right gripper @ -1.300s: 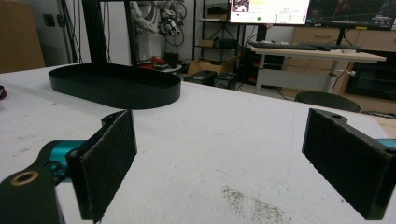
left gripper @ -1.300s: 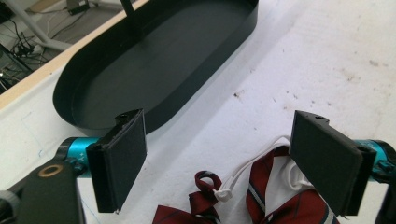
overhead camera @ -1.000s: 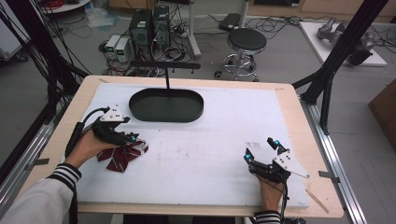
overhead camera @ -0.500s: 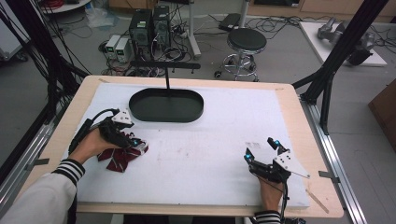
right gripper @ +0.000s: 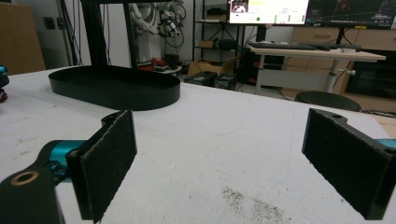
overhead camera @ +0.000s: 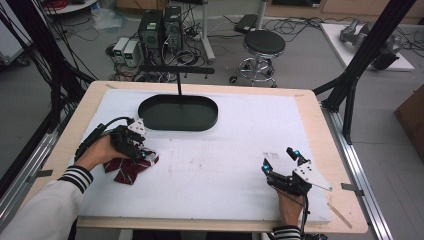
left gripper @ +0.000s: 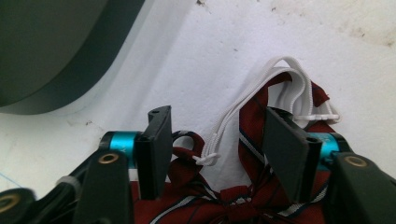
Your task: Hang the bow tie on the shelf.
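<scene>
The white-padded table [overhead camera: 225, 165] stands in a cable-strewn lab, with the black oval tray [overhead camera: 178, 113] at its far side and a red striped cloth with a white cord [left gripper: 261, 100] lying at the left, just in front of the tray. Your left claw [overhead camera: 141, 150] has edged toward the tray and now sits down on the cloth [overhead camera: 131, 167]; its jaws have just been closing, with fabric and cord between them but the pads apparently not yet clamped, so judge the pick-up as begun, not secured. Your right claw [overhead camera: 280, 161] is unchanged, resting wide apart and empty, well clear at the right.
</scene>
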`<state>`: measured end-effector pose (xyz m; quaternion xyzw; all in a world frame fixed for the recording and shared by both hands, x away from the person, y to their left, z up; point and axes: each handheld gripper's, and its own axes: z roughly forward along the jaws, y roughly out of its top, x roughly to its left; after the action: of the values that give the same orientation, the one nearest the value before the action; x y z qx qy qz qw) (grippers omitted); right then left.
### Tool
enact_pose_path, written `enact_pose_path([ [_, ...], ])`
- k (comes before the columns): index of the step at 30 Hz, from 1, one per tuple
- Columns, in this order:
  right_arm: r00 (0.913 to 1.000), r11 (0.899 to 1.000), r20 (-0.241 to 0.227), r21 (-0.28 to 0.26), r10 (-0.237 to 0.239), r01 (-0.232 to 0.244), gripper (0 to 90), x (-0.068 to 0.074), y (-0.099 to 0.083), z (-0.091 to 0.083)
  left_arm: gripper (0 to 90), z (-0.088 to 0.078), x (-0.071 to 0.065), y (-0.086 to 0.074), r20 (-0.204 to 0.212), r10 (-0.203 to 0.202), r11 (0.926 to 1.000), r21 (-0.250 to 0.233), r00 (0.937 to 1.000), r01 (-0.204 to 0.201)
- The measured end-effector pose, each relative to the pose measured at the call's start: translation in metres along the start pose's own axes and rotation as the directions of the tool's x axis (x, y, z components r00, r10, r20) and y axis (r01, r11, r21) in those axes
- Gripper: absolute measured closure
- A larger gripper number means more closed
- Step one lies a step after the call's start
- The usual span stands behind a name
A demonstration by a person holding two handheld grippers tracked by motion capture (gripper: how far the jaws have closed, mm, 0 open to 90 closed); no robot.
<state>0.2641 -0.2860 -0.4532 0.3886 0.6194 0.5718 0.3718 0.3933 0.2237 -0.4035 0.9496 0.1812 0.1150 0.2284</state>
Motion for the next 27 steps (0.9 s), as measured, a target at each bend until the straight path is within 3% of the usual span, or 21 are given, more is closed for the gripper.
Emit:
enact_pose_path([
  [15, 0.9998, 1.000, 0.001, -0.005, 0.018, -0.018, 9.1, -0.0011, -0.0004, -0.0010, 59.3, 0.0039, 0.0002, 0.0023, -0.007, -0.018, 0.9984, 0.054, 0.9998, 0.019],
  [27, 0.9997, 0.999, 0.004, -0.020, 0.025, -0.025, 9.1, -0.0025, -0.0007, -0.0018, 84.0, 0.0090, -0.0022, 0.0076, -0.015, -0.006, 0.9898, 0.142, 0.9999, 0.008],
])
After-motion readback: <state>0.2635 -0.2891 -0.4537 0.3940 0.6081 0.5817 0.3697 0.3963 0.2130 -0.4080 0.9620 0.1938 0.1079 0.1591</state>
